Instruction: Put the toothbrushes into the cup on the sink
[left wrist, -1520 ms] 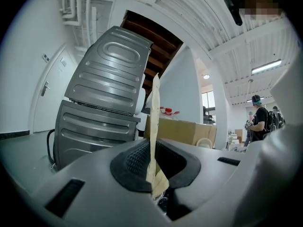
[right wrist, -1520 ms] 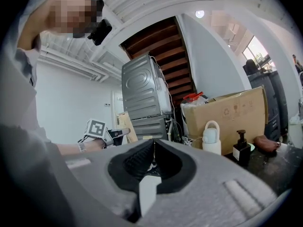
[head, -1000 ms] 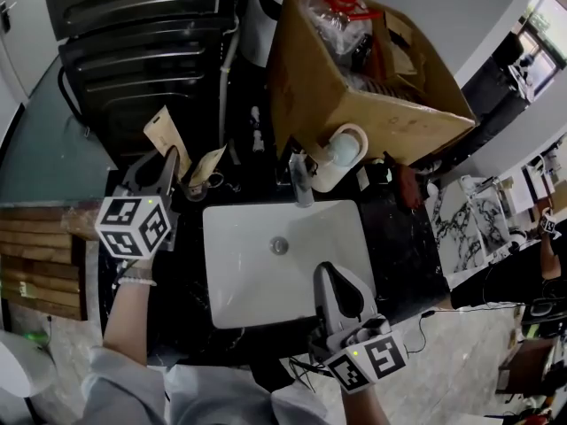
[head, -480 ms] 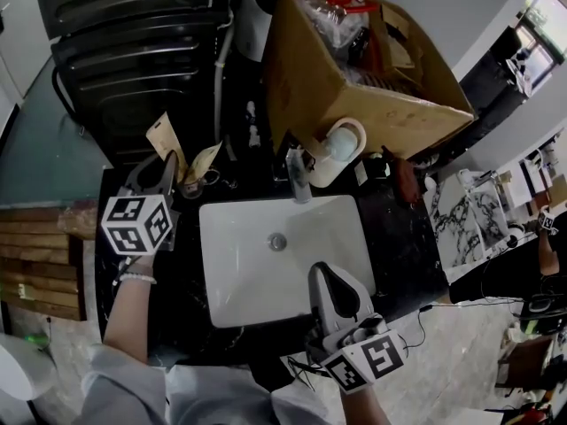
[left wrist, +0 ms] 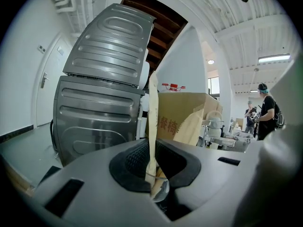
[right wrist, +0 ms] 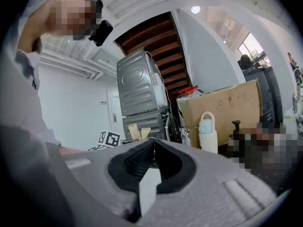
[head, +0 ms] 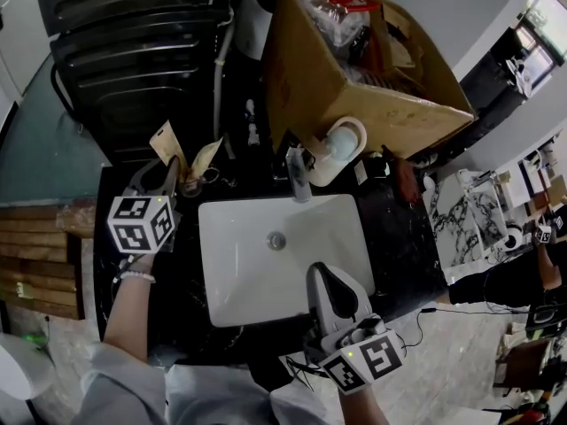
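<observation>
your left gripper (head: 166, 173) is clamped on a paper-wrapped toothbrush (left wrist: 152, 112), whose foot is at the cup (head: 191, 184) just below the tips. release off-centre and it may snag the other packet (left wrist: 191, 126) or tip the cup. your right gripper (head: 321, 277) is closed and empty.

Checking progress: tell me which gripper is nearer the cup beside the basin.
Left. The left gripper, shut on a wrapped toothbrush, is right at the cup; the right gripper hangs over the front edge of the basin, well away.
</observation>
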The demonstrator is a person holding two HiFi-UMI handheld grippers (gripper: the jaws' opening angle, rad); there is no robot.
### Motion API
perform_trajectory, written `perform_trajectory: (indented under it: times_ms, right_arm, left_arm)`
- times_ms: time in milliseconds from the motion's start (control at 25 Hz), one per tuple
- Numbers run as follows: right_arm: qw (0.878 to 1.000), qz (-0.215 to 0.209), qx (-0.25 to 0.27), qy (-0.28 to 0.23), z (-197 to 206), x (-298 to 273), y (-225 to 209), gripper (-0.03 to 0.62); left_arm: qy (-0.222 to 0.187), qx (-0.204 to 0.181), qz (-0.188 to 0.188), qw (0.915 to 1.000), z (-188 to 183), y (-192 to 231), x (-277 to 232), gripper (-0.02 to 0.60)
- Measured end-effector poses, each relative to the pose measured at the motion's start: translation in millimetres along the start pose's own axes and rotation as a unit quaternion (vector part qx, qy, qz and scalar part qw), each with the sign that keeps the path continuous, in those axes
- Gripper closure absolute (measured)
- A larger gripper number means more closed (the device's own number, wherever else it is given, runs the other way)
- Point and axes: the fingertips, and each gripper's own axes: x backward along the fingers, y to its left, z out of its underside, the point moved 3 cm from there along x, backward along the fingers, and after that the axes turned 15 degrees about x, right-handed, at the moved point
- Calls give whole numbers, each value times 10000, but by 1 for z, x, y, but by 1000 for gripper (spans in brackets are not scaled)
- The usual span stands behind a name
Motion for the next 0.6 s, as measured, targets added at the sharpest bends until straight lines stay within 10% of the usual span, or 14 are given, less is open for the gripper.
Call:
perform_trajectory:
  times_ms: [600]
  right_arm:
    - [10000, -54, -18, 9, 0, 0, 9, 591]
  left_arm:
    - [361, -131, 155, 9991, 13, -4, 1, 450]
